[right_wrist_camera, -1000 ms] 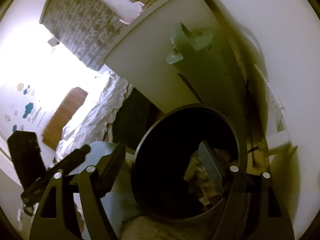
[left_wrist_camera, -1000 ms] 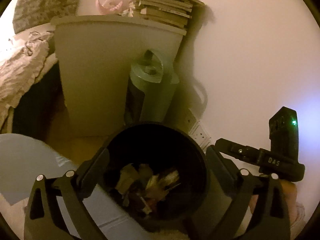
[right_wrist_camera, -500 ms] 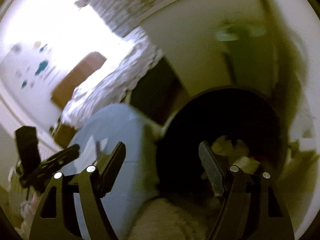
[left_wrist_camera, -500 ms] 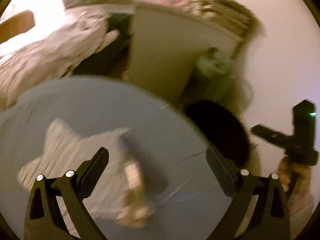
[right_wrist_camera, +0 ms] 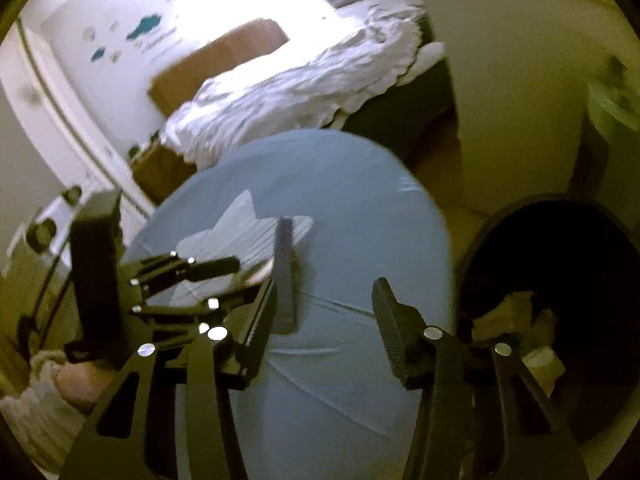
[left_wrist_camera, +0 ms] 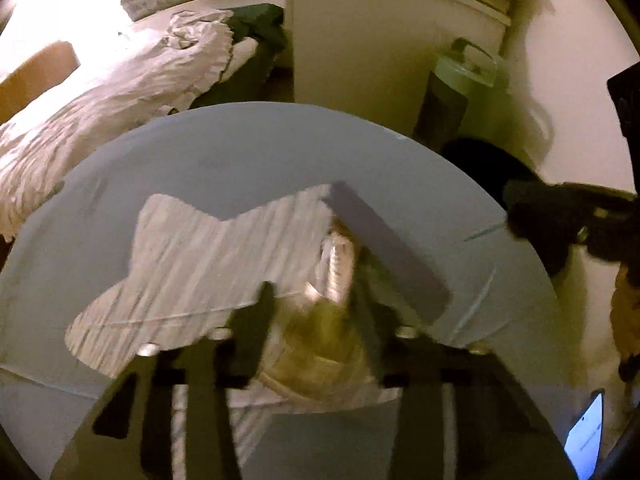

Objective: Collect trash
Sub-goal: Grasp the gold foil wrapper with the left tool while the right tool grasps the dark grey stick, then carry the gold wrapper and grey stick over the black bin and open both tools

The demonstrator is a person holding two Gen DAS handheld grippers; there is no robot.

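A round blue table (left_wrist_camera: 240,152) carries a white star-shaped mat (left_wrist_camera: 208,256). My left gripper (left_wrist_camera: 316,312) is closed around a crumpled yellowish wrapper (left_wrist_camera: 320,344) lying on the mat beside a flat dark slab (left_wrist_camera: 388,248). The black trash bin (right_wrist_camera: 560,280), with paper scraps inside, stands on the floor right of the table; its rim also shows in the left wrist view (left_wrist_camera: 480,160). My right gripper (right_wrist_camera: 324,320) is open and empty above the table's right part (right_wrist_camera: 360,208), with the left gripper (right_wrist_camera: 224,272) to its left.
A bed with a rumpled white quilt (left_wrist_camera: 100,92) lies behind the table. A white cabinet (left_wrist_camera: 380,40) and a green canister (left_wrist_camera: 456,88) stand at the wall by the bin. A lit phone (left_wrist_camera: 584,436) lies at the lower right.
Both grippers swung left from over the bin to the table. My left gripper came down on the mat and closed on the wrapper. The right stayed open.
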